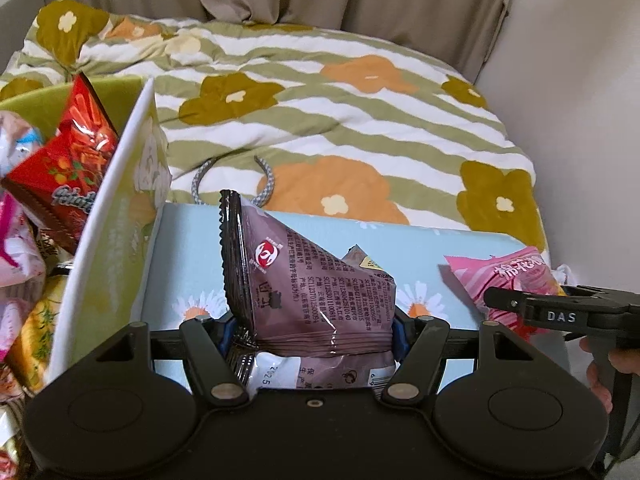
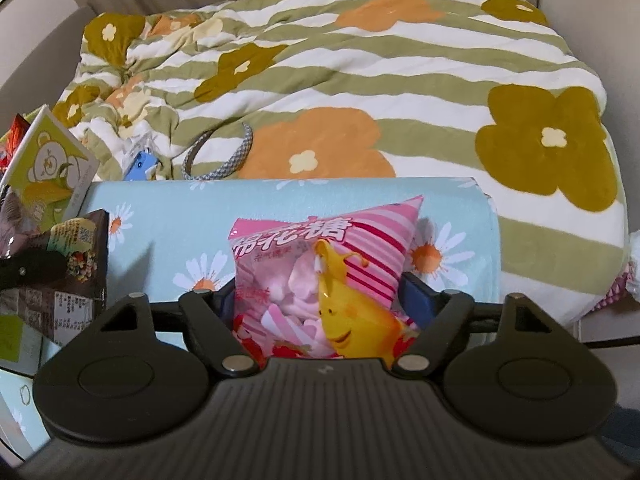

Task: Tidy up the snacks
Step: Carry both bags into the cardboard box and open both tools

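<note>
Left gripper (image 1: 312, 328): jaws clamp a crinkled, glossy brown snack packet (image 1: 308, 284) with serrated seam. Right gripper (image 2: 320, 300): jaws flank a puffy pink-striped marshmallow bag (image 2: 324, 264); contact unclear. Beneath both, daisy-print blue box (image 2: 168, 216).

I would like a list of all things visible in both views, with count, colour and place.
brown snack packet: one, brown, between the left gripper's pads
pink marshmallow bag: one, pink striped, between the right gripper's fingers
daisy box: one, light blue, under both packets
green box: one, green and white, far left, full of snacks
red snack bag: one, red, inside the green box
quilt: one, green-striped, flowered, behind
grey cord: one, grey, on the quilt
left gripper: black, shut
right gripper: black
</note>
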`<action>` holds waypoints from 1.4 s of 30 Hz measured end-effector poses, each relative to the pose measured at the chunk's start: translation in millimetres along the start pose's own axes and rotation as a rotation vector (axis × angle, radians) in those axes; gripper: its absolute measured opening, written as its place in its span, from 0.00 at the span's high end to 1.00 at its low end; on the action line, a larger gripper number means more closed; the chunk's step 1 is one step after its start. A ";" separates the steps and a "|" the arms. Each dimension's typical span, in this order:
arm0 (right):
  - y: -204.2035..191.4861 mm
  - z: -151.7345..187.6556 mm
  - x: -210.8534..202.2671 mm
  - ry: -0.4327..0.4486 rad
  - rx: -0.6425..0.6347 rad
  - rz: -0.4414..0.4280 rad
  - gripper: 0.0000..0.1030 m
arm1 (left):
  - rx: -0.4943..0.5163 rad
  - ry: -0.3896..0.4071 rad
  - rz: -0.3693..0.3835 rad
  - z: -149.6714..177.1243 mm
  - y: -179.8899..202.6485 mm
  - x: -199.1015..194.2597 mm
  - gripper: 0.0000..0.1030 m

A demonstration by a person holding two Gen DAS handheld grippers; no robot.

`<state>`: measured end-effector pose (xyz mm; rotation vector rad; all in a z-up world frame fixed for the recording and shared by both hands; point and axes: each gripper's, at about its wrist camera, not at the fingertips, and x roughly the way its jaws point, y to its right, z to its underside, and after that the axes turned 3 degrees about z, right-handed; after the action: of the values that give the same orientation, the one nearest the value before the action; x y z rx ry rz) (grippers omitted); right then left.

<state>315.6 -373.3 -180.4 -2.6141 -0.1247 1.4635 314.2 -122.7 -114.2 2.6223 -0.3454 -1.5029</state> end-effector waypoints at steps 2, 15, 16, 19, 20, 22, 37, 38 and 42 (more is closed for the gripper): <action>-2.0 2.3 -8.8 0.016 0.007 -0.006 0.18 | 0.007 0.019 0.001 2.7 2.0 -11.2 0.31; -56.4 5.2 -93.1 0.162 -0.007 -0.080 0.18 | 0.009 0.129 -0.015 15.9 -4.2 -99.8 0.31; -63.9 5.1 -98.1 0.171 -0.016 -0.086 0.18 | 0.008 0.137 -0.024 16.7 -7.2 -105.8 0.31; -88.5 4.0 -113.2 0.194 -0.046 -0.109 0.18 | -0.010 0.166 -0.036 19.0 -22.1 -126.4 0.31; -97.3 3.8 -118.0 0.202 -0.054 -0.118 0.18 | -0.018 0.178 -0.038 19.0 -27.9 -133.8 0.31; -116.7 2.7 -128.3 0.220 -0.075 -0.135 0.18 | -0.025 0.206 -0.046 18.2 -40.1 -148.5 0.31; -287.3 -5.4 -162.8 0.330 -0.130 -0.164 0.18 | -0.061 0.319 -0.062 -11.9 -175.8 -220.1 0.29; -298.0 -6.0 -162.2 0.334 -0.127 -0.161 0.18 | -0.066 0.315 -0.058 -14.9 -186.1 -219.4 0.29; -335.1 -8.1 -156.9 0.345 -0.107 -0.140 0.18 | -0.072 0.297 -0.029 -26.0 -224.3 -212.5 0.28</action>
<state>239.6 -65.7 10.9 -2.8301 -0.3462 0.9709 265.8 146.0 32.9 2.7471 -0.2222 -1.0863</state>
